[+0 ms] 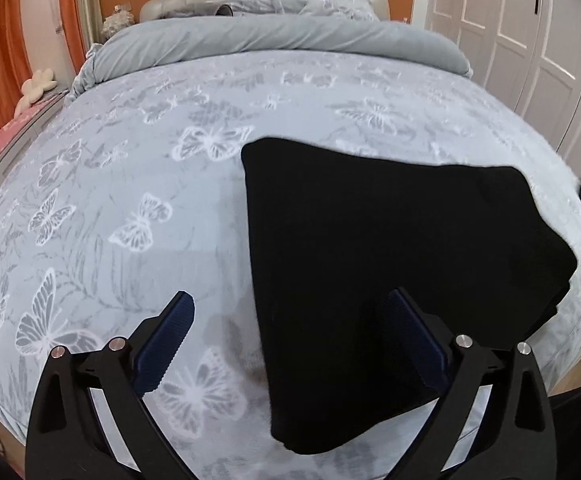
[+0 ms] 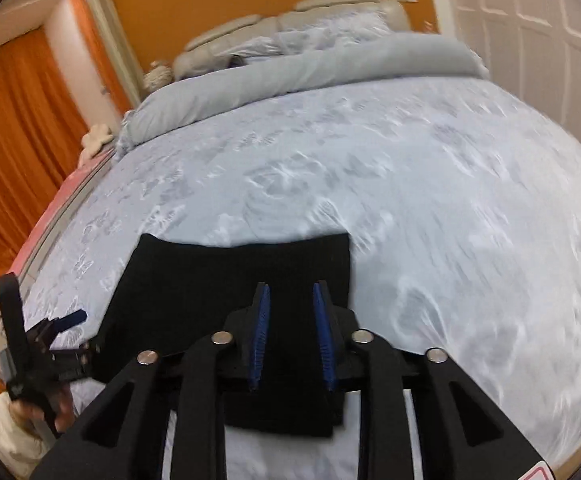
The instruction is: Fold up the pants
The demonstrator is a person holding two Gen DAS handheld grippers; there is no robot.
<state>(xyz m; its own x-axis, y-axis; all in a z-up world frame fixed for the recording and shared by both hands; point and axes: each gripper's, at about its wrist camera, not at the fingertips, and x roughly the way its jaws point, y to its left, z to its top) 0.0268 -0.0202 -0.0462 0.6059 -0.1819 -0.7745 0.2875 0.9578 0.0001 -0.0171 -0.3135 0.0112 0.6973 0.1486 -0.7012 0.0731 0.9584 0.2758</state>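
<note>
Blue-padded fingers [image 1: 414,344] of the left gripper [image 1: 292,340] are standing wide apart with nothing between them but air, hovering above the near left edge of the black pants [image 1: 390,260]; one finger is sitting over the dark cloth, the other over the butterfly-print bedspread [image 1: 130,184]. On the other side, the right gripper [image 2: 290,334] is holding its fingers a narrow gap apart, also gripping nothing, just above the near middle of the pants, which are lying as a compact folded slab on the bed, beyond and beneath the fingertips.

What could be going wrong from here, as I judge it: the stack is looking loose at its right-hand layers, so a finger dragging across the top could be peeling a layer back or skewing the fold, and a pinch taken too deep could be catching the soft bedspread along with the cloth.

Only the left wrist view is showing the stepped, uneven layers at the far right corner of the pants. Only the right wrist view is showing the left gripper from outside, held in a hand [image 2: 56,408] at a tilt off to the left of the pants, and that view is blurring toward its right
</note>
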